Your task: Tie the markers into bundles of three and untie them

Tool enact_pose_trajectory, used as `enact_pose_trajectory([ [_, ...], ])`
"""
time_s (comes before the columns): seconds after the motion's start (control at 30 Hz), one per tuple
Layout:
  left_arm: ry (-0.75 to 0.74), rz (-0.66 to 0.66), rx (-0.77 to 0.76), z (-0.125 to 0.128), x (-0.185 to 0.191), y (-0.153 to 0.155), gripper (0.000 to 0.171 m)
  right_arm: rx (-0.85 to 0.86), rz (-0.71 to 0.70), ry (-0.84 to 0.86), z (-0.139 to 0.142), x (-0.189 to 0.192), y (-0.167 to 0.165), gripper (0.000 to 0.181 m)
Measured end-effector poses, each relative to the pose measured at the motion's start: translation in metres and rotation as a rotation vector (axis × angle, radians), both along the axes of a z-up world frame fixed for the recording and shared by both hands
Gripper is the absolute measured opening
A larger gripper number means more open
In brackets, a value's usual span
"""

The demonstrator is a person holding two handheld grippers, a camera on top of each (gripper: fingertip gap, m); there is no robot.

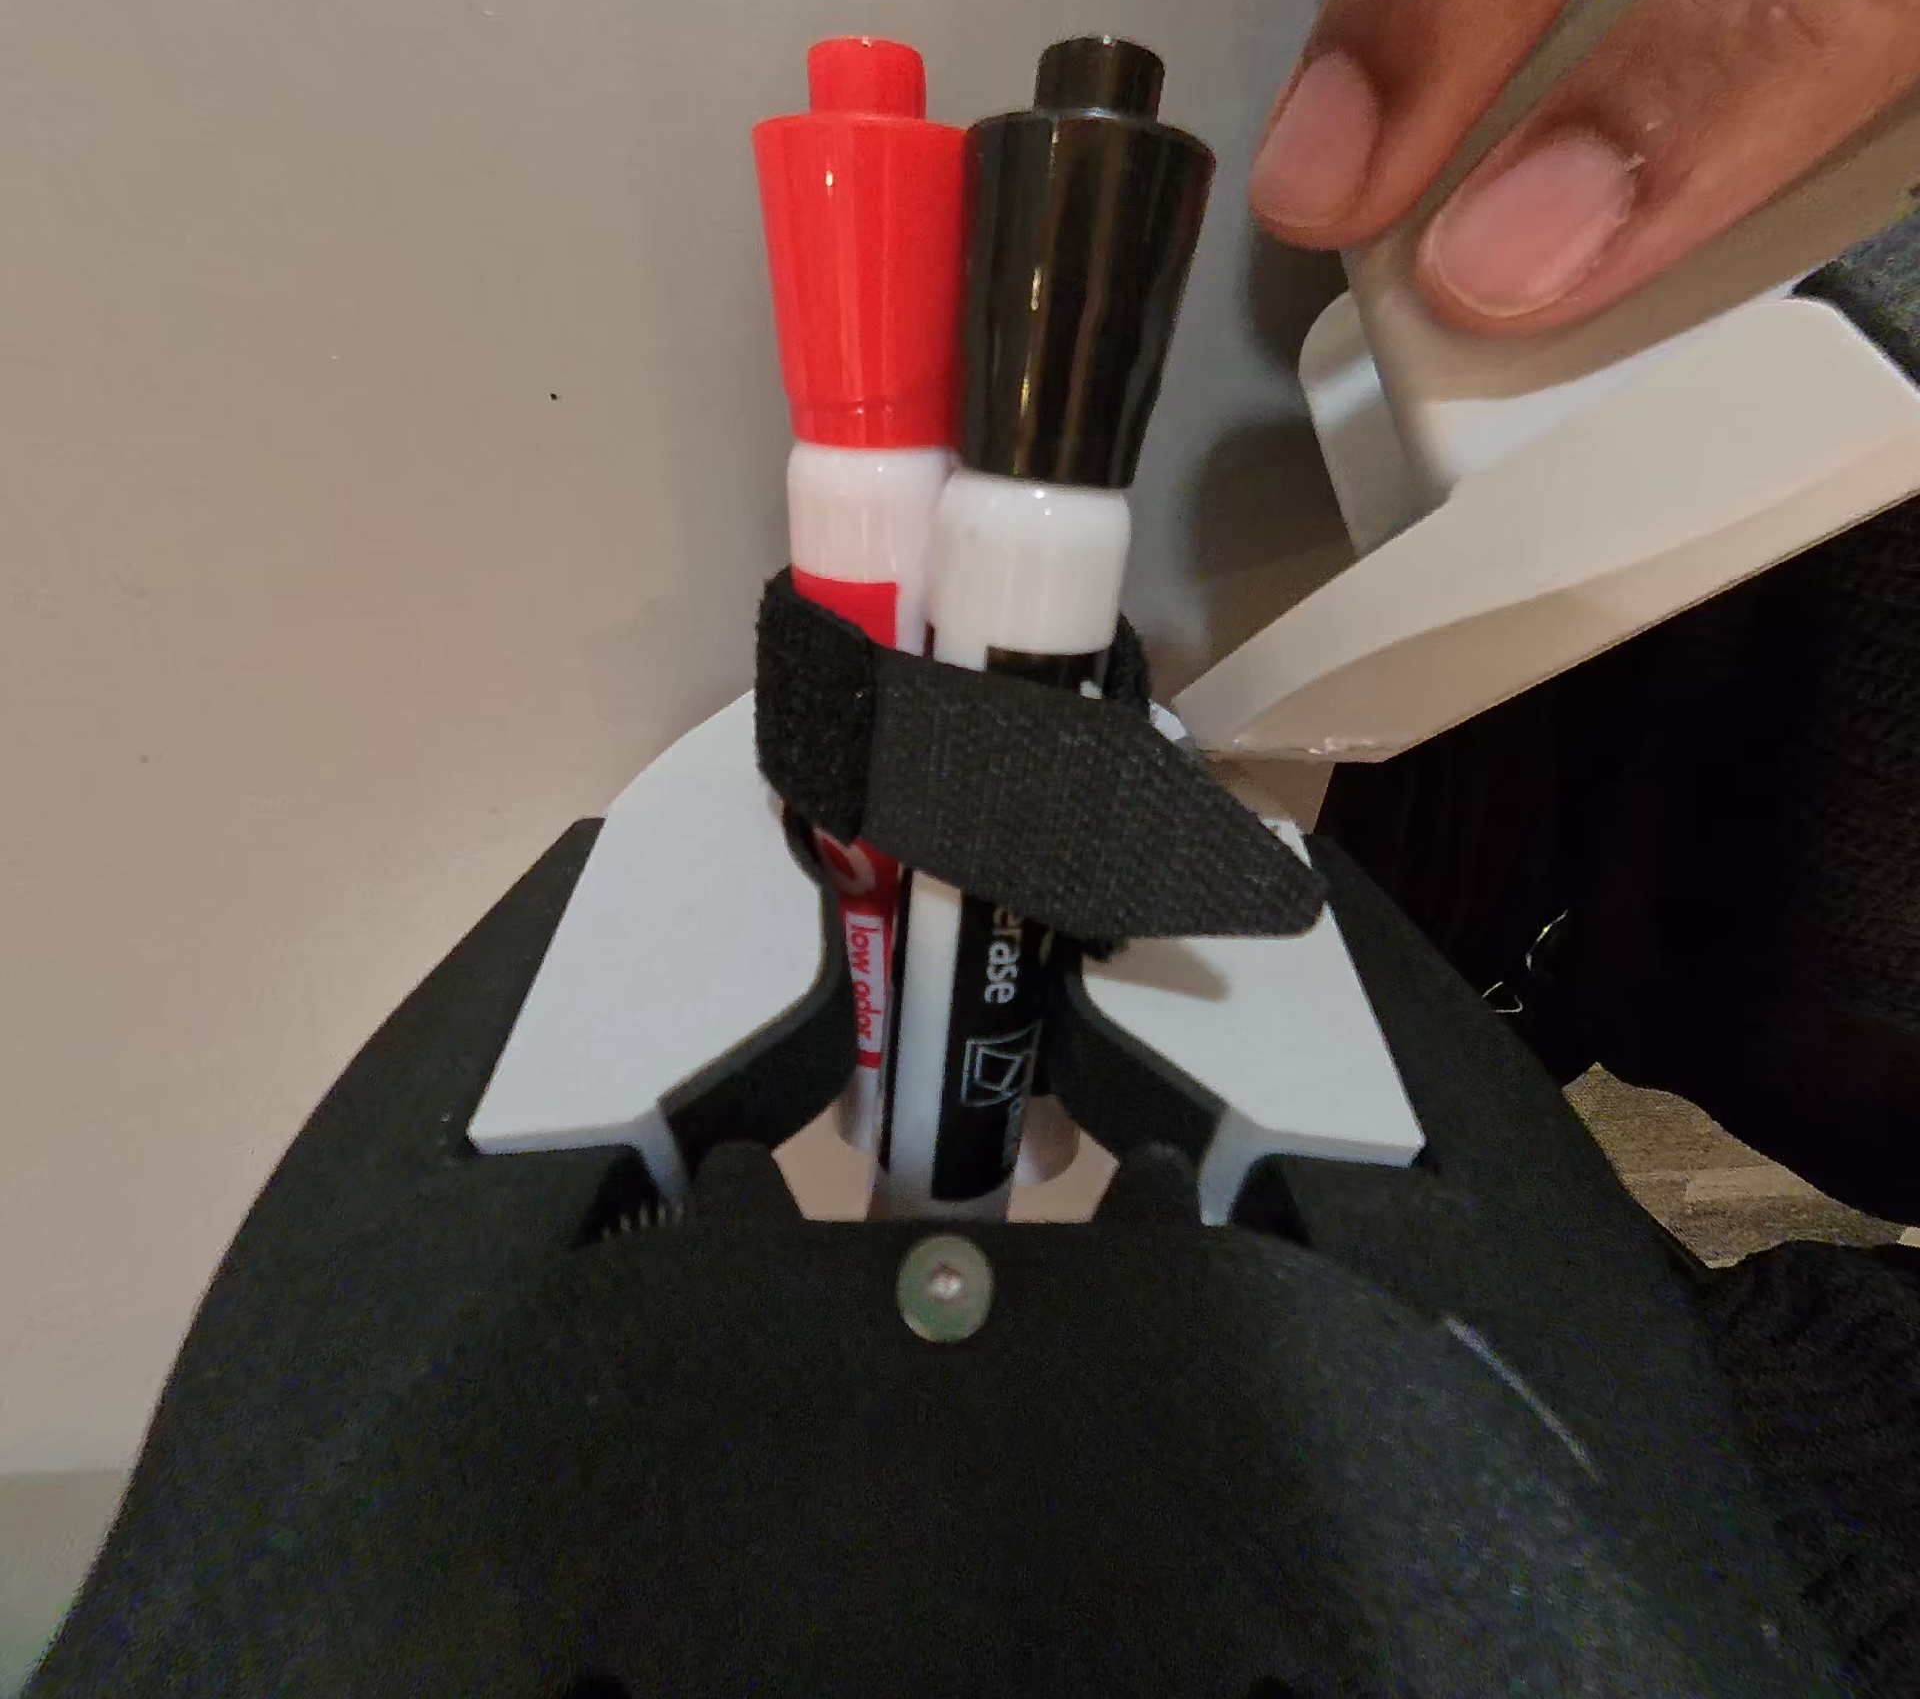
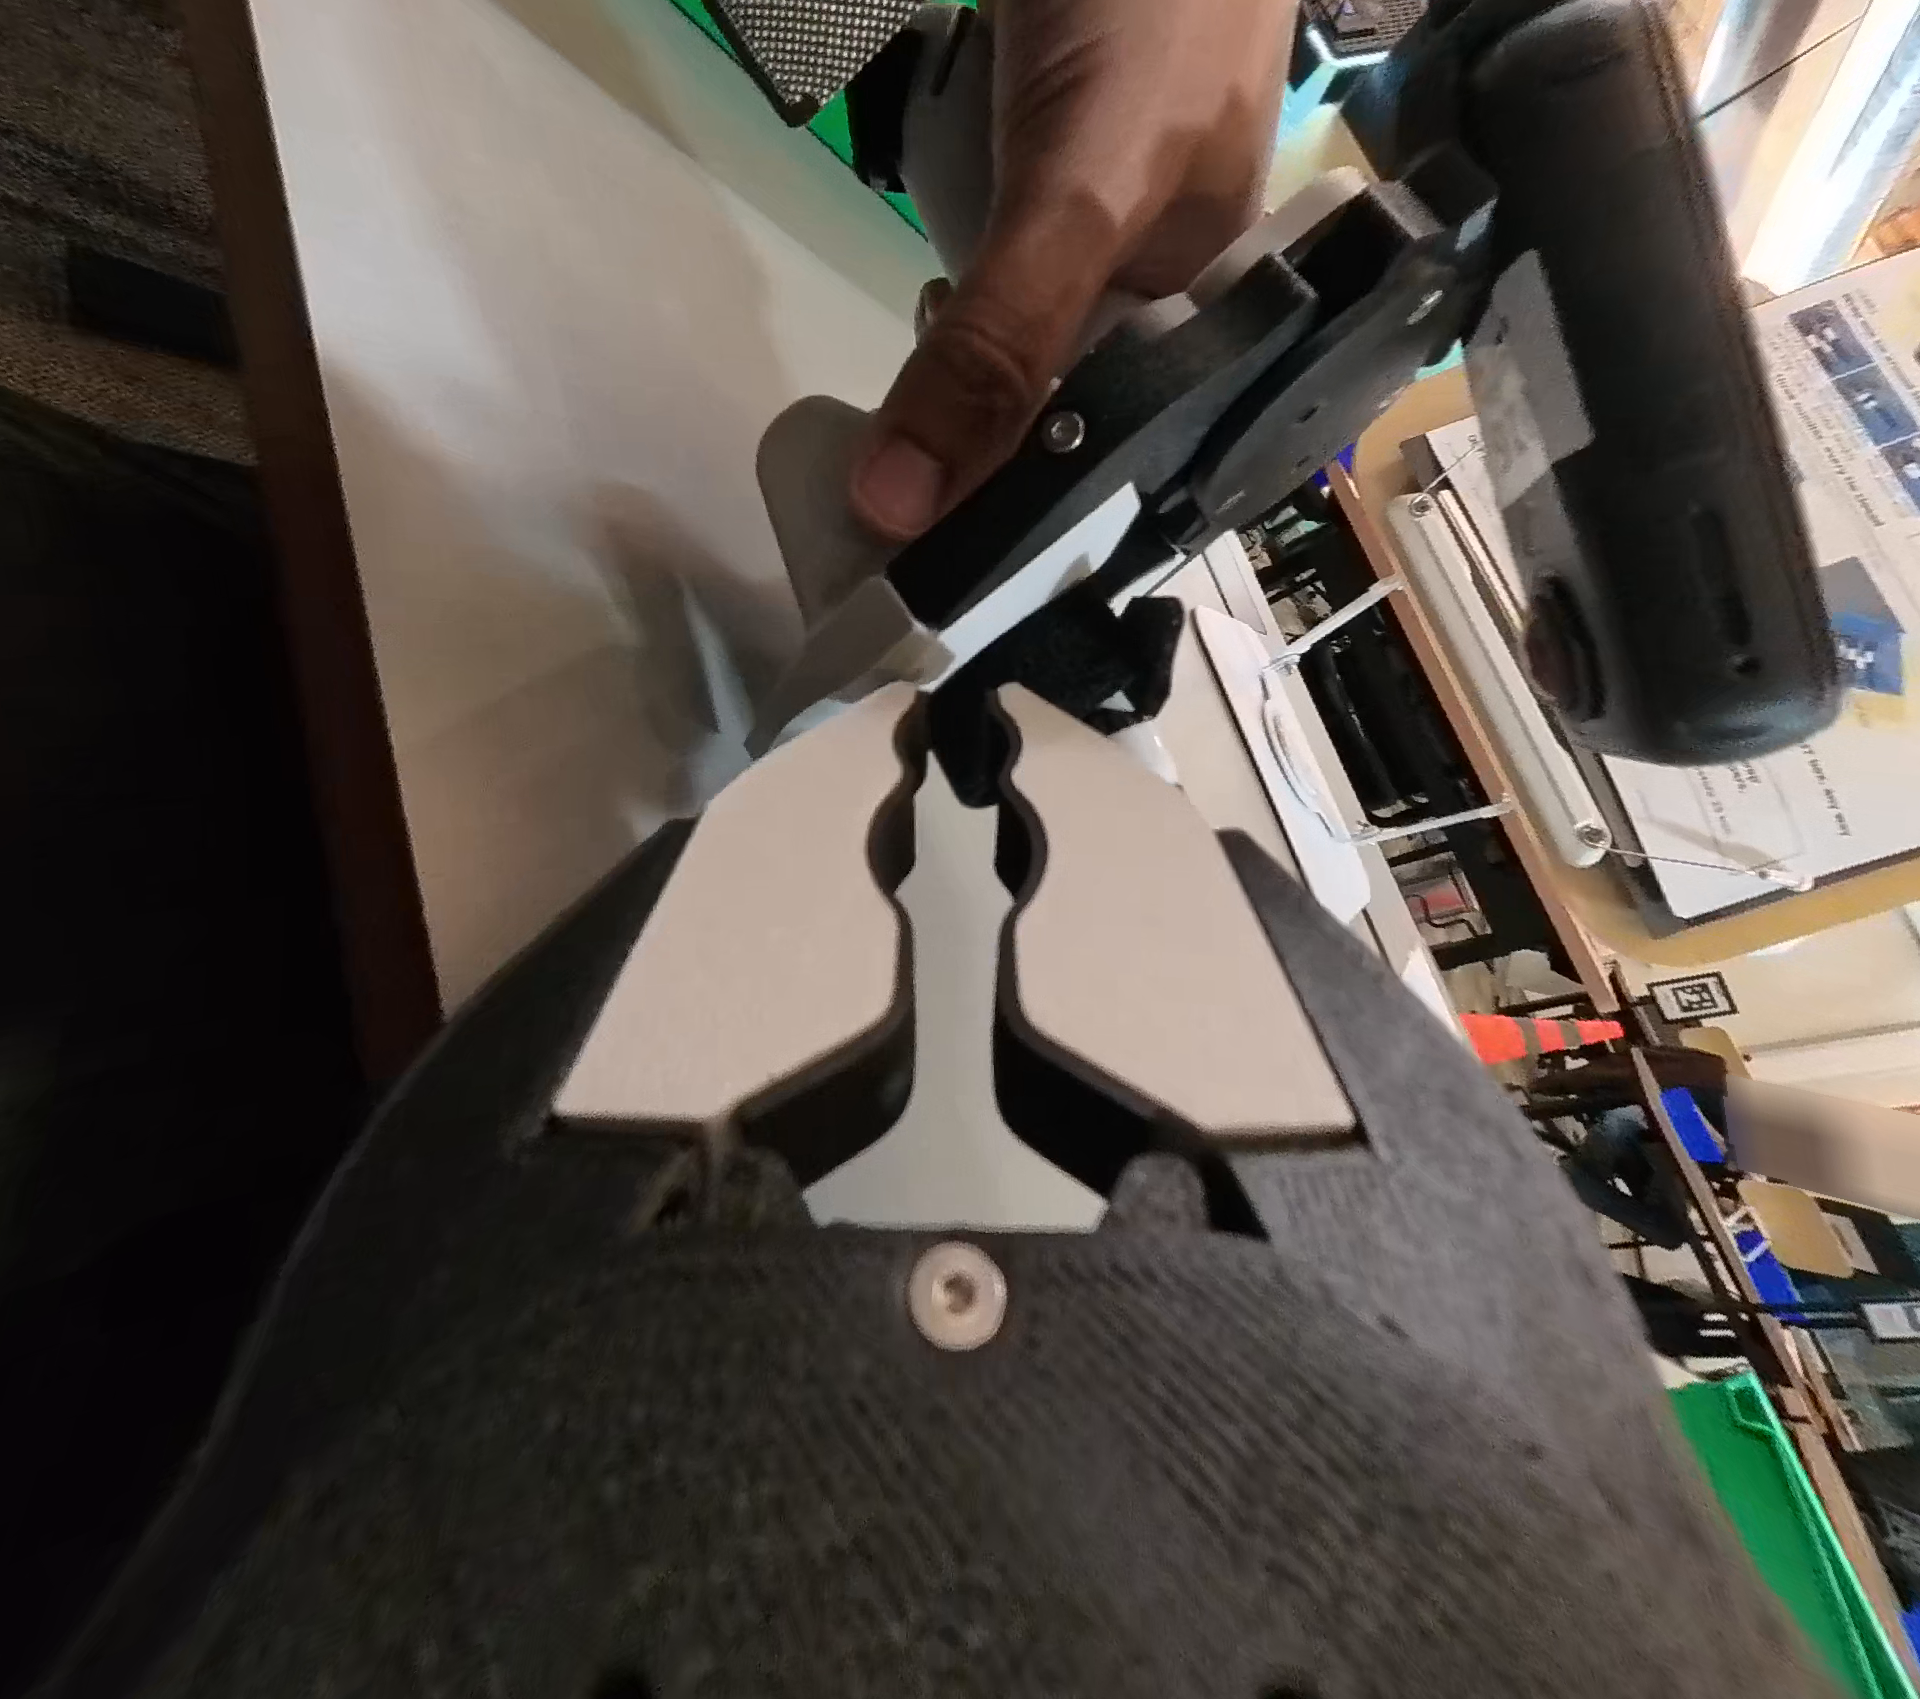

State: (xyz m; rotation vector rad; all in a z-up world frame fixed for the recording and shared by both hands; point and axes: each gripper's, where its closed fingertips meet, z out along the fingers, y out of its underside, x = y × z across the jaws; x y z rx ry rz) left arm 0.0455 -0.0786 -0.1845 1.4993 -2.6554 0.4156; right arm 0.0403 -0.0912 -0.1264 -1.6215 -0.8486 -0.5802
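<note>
Standing upright and clamped in the left gripper [image 1: 951,1005], the markers [image 1: 977,361] present their strap [image 1: 1049,802] tail rightward, where the right gripper [image 2: 961,750] has closed narrowly around it.

wall [image 1: 364,299]: plain grey | table [image 2: 499,299]: white top | shelving [image 2: 1507,818]: cluttered

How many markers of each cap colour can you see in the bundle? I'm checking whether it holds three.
Red-capped marker: 1
Black-capped marker: 1
Total in view: 2. A third may sit hidden behind them; I cannot tell. The black strap wraps them, and the left gripper clamps their barrels.
</note>
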Motion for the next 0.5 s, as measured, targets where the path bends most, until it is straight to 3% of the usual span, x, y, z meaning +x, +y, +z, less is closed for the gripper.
enact_pose_trajectory([
  [0.5, -0.001, -0.014, 0.017, -0.0002, 0.0005, 0.0011, 0.045, -0.028, 0.033, 0.161, 0.0044, 0.0018, 0.0019, 0.012],
])
